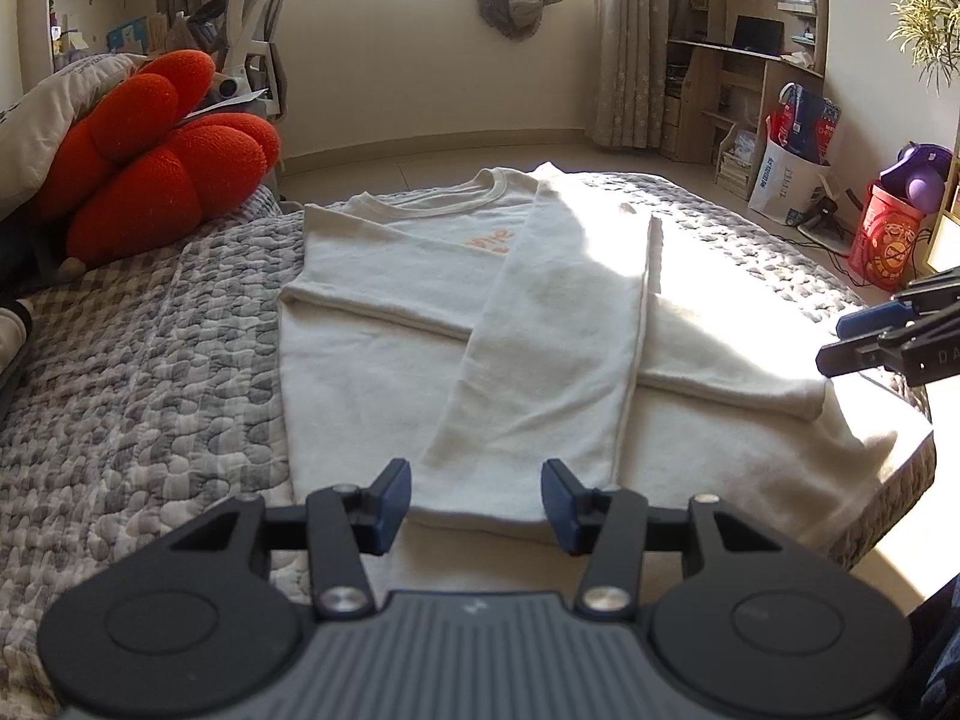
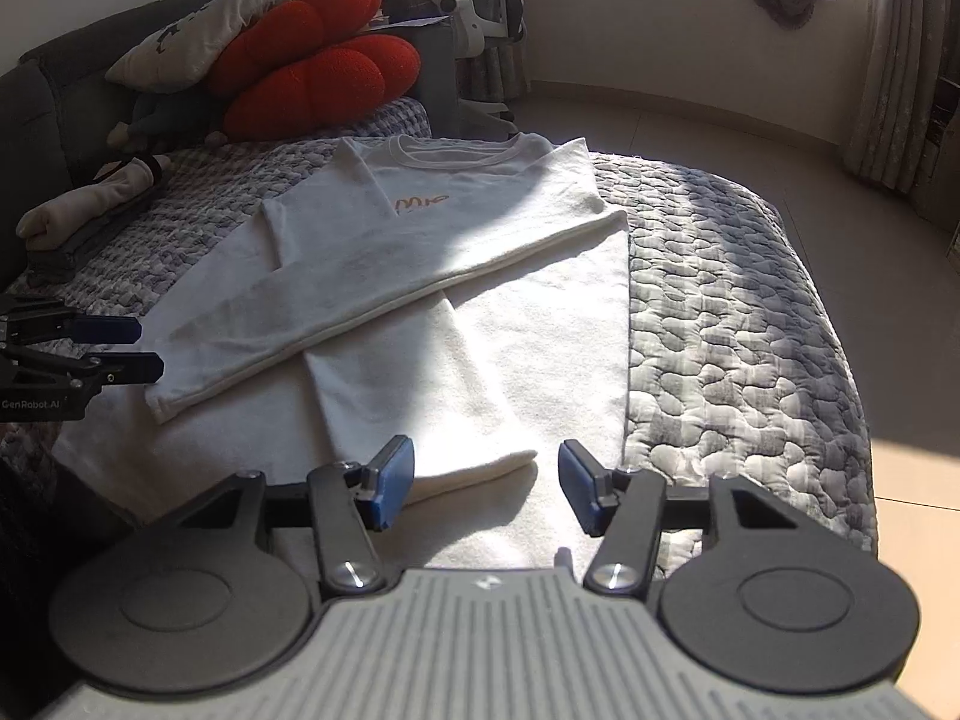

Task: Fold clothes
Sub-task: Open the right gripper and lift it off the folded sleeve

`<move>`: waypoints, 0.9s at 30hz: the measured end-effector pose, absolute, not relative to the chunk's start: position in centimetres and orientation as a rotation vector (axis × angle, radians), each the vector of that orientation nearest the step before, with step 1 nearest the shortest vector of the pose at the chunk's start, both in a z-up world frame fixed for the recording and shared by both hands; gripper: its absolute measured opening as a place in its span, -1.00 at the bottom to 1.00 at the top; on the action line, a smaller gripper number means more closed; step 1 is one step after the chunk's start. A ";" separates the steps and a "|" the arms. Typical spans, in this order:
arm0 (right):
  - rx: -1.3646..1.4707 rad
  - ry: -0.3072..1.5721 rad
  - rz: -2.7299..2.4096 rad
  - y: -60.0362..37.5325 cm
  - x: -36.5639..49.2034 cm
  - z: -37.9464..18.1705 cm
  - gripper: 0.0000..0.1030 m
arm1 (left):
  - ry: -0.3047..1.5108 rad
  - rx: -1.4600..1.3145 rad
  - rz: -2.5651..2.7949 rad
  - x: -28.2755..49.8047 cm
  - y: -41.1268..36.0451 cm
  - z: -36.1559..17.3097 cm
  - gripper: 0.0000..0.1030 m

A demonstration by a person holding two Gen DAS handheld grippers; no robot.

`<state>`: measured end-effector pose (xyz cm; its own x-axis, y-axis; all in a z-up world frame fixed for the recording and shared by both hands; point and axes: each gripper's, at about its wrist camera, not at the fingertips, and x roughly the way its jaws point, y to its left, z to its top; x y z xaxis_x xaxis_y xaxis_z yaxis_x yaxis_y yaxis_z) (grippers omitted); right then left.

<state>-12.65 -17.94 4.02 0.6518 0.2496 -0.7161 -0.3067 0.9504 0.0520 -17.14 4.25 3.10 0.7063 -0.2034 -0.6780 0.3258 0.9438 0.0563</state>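
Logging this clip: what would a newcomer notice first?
A white sweatshirt lies flat mid-bed on a grey quilt, both sleeves crossed over its front, sunlight across it. A bright red cushion sits at the bed's head. Both grippers, left and right, hover open at the hem.

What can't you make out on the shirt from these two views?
- Shirt near hem: both wrist views, hidden behind each gripper's body.
- Orange print: both views, partly covered by the folded sleeves, too small to read.
- Shirt's right edge: left wrist view, washed out by sunlight.
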 end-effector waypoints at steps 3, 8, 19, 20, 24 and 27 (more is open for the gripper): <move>-0.104 0.862 0.306 -17.6 -12.5 2.9 0.14 | 0.728 0.177 -0.281 -17.4 4.2 2.7 -0.04; -0.089 0.874 0.306 -18.4 -13.1 2.6 0.28 | 0.759 0.094 -0.275 -17.8 5.9 2.8 -0.03; -0.018 0.751 0.232 -19.8 -16.7 3.7 0.76 | 0.720 0.002 -0.186 -22.3 8.0 3.1 -0.05; 0.006 0.724 0.199 -20.2 -17.3 3.9 0.99 | 0.722 -0.023 -0.173 -22.5 8.6 3.0 0.00; 0.111 0.707 0.150 -21.5 -18.5 3.7 1.00 | 0.735 -0.103 -0.151 -22.9 10.1 2.7 0.49; 0.161 0.732 0.157 -21.7 -18.9 3.3 1.00 | 0.731 -0.101 -0.160 -23.0 9.8 2.6 0.69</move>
